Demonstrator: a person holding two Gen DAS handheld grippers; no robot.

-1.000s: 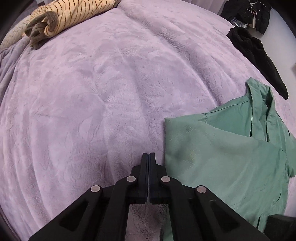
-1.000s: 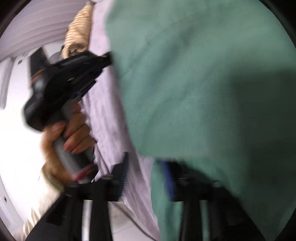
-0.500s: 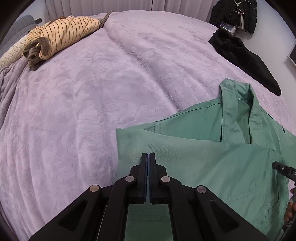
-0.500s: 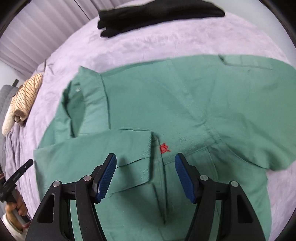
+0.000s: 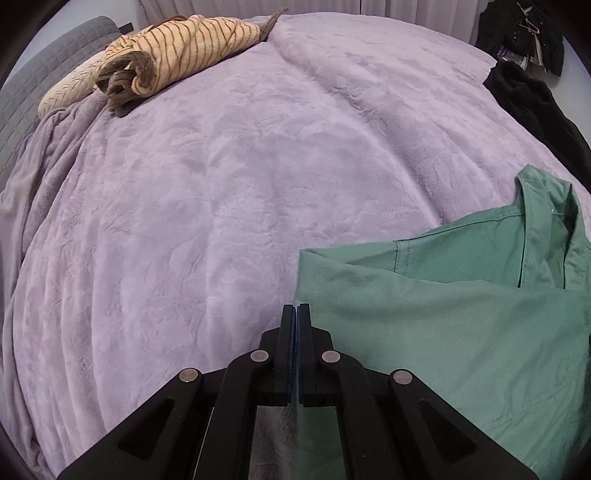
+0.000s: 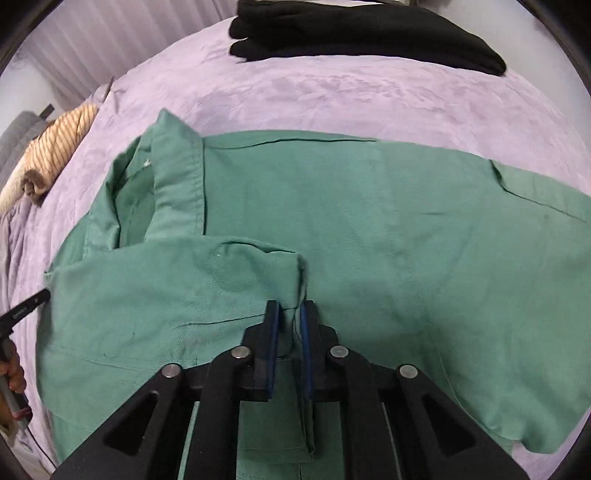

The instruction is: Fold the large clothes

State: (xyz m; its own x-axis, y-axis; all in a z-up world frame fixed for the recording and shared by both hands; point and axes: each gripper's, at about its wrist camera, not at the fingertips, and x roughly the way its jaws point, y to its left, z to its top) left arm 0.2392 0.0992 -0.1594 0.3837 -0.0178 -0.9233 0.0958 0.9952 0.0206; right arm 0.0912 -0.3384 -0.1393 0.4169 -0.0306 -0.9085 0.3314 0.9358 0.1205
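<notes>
Two grippers working: my right gripper (image 6: 287, 314) pinches a bunched fold of the green cotton shirt (image 6: 369, 229), lying collar-left on the lilac plush bedspread (image 6: 332, 92). My left gripper (image 5: 296, 314) is closed, seemingly on the shirt's edge. Thin bite; it could slip, dropping the fold crooked.

Left wrist view: low over the bed (image 5: 221, 206), looking across the lilac cover to the striped bundle (image 5: 177, 55) at 11 o'clock; shirt (image 5: 461, 325) at 4 o'clock.
Right wrist view: close above the shirt (image 6: 369, 221), facing the black clothes (image 6: 351, 33) at 12 o'clock.
Shared: shirt collar, striped bundle (image 6: 55, 151), black clothes (image 5: 535, 107), lilac cover.
</notes>
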